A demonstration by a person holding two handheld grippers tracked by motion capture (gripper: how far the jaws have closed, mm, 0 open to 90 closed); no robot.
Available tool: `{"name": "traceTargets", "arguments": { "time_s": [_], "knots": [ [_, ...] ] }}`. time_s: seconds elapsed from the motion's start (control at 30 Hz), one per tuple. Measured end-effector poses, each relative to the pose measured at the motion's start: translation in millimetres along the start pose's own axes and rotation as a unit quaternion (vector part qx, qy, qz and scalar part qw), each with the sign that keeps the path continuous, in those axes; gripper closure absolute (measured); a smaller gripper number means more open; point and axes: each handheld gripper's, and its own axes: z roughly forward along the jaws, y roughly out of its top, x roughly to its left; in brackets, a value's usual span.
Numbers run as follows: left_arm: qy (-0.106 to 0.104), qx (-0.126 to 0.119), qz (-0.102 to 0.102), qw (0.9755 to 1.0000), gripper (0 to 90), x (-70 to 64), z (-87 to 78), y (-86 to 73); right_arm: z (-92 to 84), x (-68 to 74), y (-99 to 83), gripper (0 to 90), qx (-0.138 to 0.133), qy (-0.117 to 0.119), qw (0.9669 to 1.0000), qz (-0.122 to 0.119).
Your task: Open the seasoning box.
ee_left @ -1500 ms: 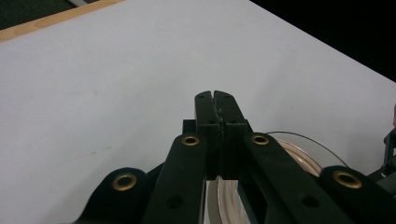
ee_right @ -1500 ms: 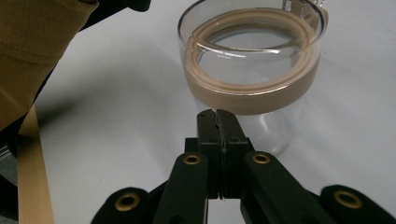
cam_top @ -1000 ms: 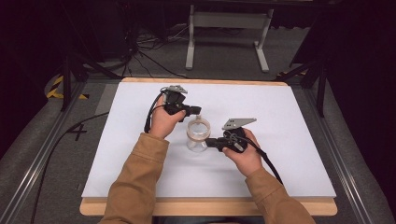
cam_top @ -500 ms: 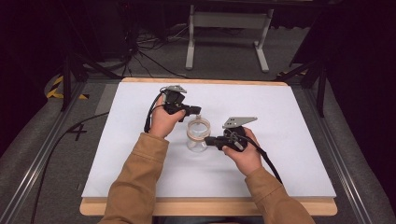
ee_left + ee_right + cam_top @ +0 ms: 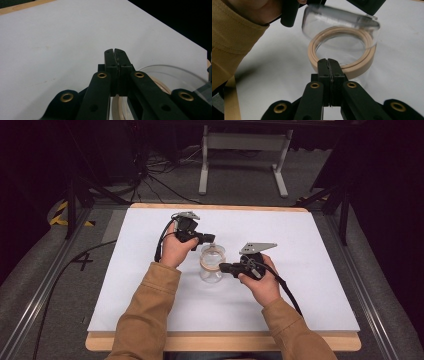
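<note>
Reaching in from the near edge of the white table (image 5: 310, 285), both tan-sleeved forearms angle toward a clear glass jar (image 5: 212, 267) that stands upright near the table's middle. To the left of the jar, the left hand (image 5: 172, 251) is raised with its wrist bent, holding the left gripper (image 5: 210, 239) level and pointed across at the jar's far rim; its jaws are pressed together with nothing between them, and in the left gripper view their tips (image 5: 115, 51) lie over bare table with the jar's rim (image 5: 172, 75) just beside them on the right. The jar itself carries a beige seal ring (image 5: 342, 48) around its mouth, with a clear lid (image 5: 339, 17) tilted up behind it on the left gripper's side. To the right of the jar, the right hand (image 5: 260, 280) lies lower, close to the table, aiming the right gripper (image 5: 223, 267) level at the jar's side. Its jaws are also pressed together and empty, and in the right gripper view their tips (image 5: 328, 60) sit at the near edge of the seal ring, touching or just short of it.
</note>
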Motion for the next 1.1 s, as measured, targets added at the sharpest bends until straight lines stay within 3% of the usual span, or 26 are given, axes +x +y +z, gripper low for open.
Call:
{"name": "traceTargets", "arguments": {
  "time_s": [0.17,0.33,0.6,0.8,0.83,0.93,0.97,1.1],
  "knots": [
    [0.024,0.002,0.012,0.9996,89.9,-2.0,-3.5,0.1,-0.4,-1.1,0.7,90.0,0.001,0.000,1.0000,0.004],
    [0.027,-0.009,0.010,0.9995,89.7,-2.8,-12.0,-0.4,-0.8,-1.5,2.1,90.0,-0.001,-0.001,1.0000,0.000],
    [0.049,-0.017,0.006,0.9986,88.9,-11.2,-44.8,-8.2,-0.9,-1.8,9.3,90.0,-0.009,0.003,0.9999,-0.005],
    [0.066,-0.026,0.016,0.9973,88.2,-21.7,-68.7,-14.0,-0.1,-1.7,15.8,90.0,-0.016,0.005,0.9998,-0.014],
    [0.071,-0.027,0.016,0.9970,88.0,-25.5,-78.7,-17.8,0.2,-1.8,19.7,90.0,-0.019,0.005,0.9996,-0.018],
    [0.082,-0.027,0.015,0.9962,87.7,-28.0,-86.2,-21.4,0.6,-1.7,24.8,90.0,-0.023,0.006,0.9994,-0.024],
    [0.095,-0.021,0.016,0.9952,87.5,-29.5,-92.5,-25.0,1.0,-1.8,27.2,90.0,-0.024,0.006,0.9993,-0.027],
    [0.104,-0.015,0.007,0.9945,86.9,-30.8,-104.3,-31.5,1.4,-3.3,34.4,90.0,-0.027,0.006,0.9991,-0.031]
  ]
}}
